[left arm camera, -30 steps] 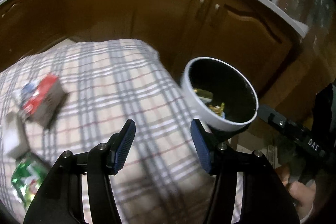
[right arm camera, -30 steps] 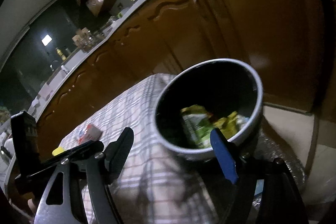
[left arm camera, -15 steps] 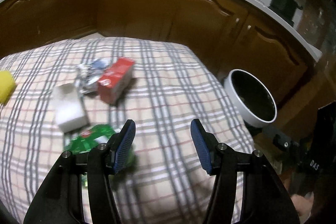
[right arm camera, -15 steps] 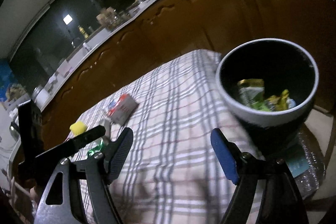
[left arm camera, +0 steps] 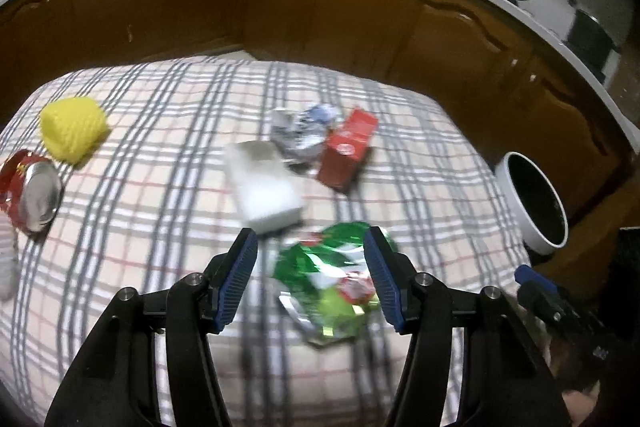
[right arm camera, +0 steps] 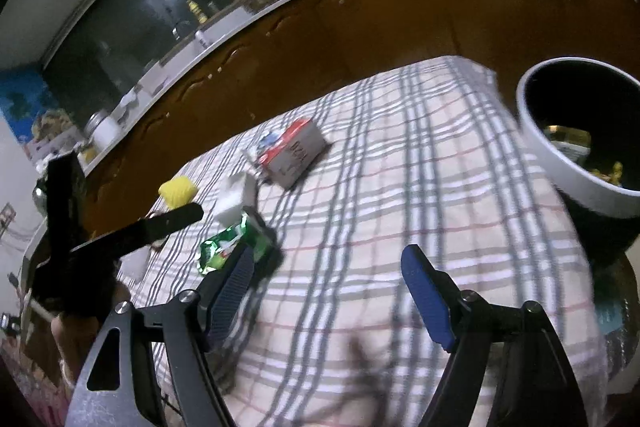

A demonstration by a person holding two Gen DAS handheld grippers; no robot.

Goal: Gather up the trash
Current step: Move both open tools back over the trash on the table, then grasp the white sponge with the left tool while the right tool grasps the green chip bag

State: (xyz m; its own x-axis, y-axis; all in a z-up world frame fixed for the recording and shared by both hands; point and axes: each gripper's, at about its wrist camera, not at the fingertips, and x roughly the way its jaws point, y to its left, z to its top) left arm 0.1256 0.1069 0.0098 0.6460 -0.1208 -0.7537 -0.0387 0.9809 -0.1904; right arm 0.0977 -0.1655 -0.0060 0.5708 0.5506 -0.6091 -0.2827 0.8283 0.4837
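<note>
Left gripper (left arm camera: pixel 310 279) spread wide above green wrapper (left arm camera: pixel 328 281), white box (left arm camera: pixel 262 189) just behind, right gripper (right arm camera: pixel 336 297) released, bin (right arm camera: pixel 576 163) beside checked cloth (right arm camera: pixel 400 163)

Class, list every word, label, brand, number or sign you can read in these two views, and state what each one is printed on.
Nothing can be quoted with confidence.
On the red carton: dark letters on its white side, too blurred to read.
On the same carton in the left wrist view: a pale oval logo, blurred.
On the green wrapper: a red logo patch, blurred.
</note>
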